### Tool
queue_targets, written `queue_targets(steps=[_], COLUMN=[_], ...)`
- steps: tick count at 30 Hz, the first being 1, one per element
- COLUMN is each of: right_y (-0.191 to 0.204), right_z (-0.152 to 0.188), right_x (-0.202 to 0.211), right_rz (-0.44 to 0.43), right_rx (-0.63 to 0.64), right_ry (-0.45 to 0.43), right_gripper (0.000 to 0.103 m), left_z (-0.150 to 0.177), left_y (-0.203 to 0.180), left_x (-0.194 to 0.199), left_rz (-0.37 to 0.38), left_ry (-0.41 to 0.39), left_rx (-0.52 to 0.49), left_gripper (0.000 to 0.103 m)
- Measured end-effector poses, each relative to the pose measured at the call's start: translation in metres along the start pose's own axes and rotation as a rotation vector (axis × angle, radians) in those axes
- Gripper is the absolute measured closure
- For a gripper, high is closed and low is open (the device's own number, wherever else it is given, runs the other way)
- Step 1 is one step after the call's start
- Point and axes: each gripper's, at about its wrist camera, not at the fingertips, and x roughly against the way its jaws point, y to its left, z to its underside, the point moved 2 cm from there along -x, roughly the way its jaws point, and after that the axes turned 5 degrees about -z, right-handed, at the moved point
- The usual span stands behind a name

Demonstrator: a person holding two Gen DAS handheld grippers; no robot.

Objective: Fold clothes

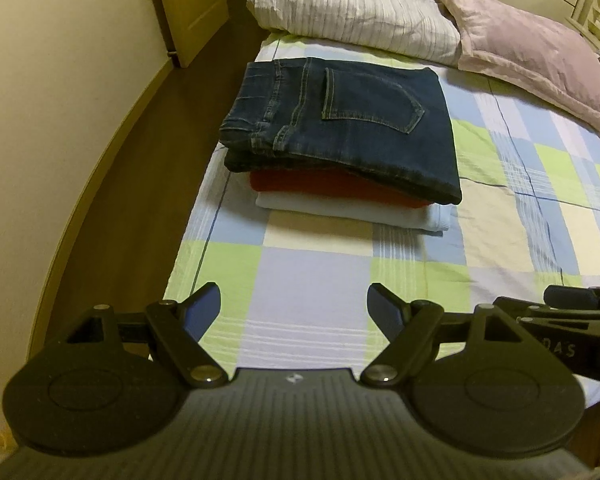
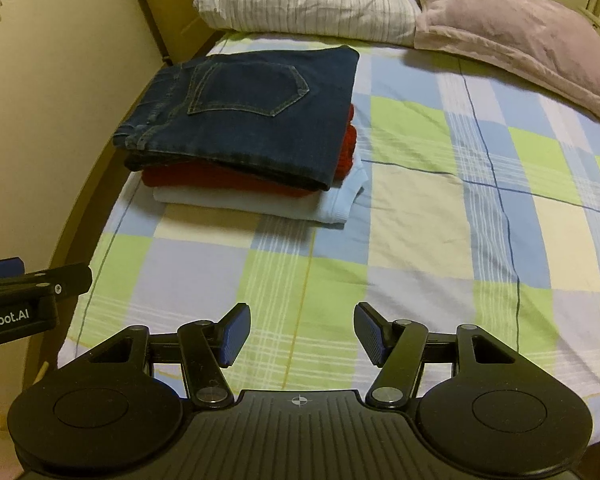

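A stack of folded clothes lies on the checked bedsheet (image 1: 316,276) near the bed's left edge. Dark blue jeans (image 1: 352,128) (image 2: 252,112) are on top with a back pocket facing up, a red garment (image 1: 332,188) (image 2: 228,180) sits under them, and a white garment (image 1: 340,210) (image 2: 260,202) is at the bottom. My left gripper (image 1: 294,304) is open above the bare sheet in front of the stack, nothing between its blue pads. My right gripper (image 2: 302,328) is open too, over the sheet and to the right of the stack. Each gripper shows at the edge of the other's view.
A white striped pillow (image 1: 356,8) (image 2: 312,0) and a mauve pillow (image 1: 540,60) (image 2: 512,32) lie at the head of the bed. A cream wall (image 1: 60,100), a wooden door (image 1: 192,4) and a strip of dark floor (image 1: 148,152) run along the bed's left side.
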Motion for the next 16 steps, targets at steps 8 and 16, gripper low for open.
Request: queue_targets(steps=[8, 16], right_y=[0.004, 0.008], right_z=[-0.004, -0.009], right_x=[0.001, 0.009], right_rz=[0.020, 0.021], right_rx=[-0.010, -0.012], right_ry=[-0.011, -0.023], right_gripper=[0.042, 0.042], left_z=[-0.008, -0.013], left_y=[0.006, 0.011], left_x=[-0.005, 0.006], left_rz=[0.004, -0.012], left_ry=[-0.001, -0.026], left_rx=[0.005, 0.007], left_gripper=[0.025, 0.025])
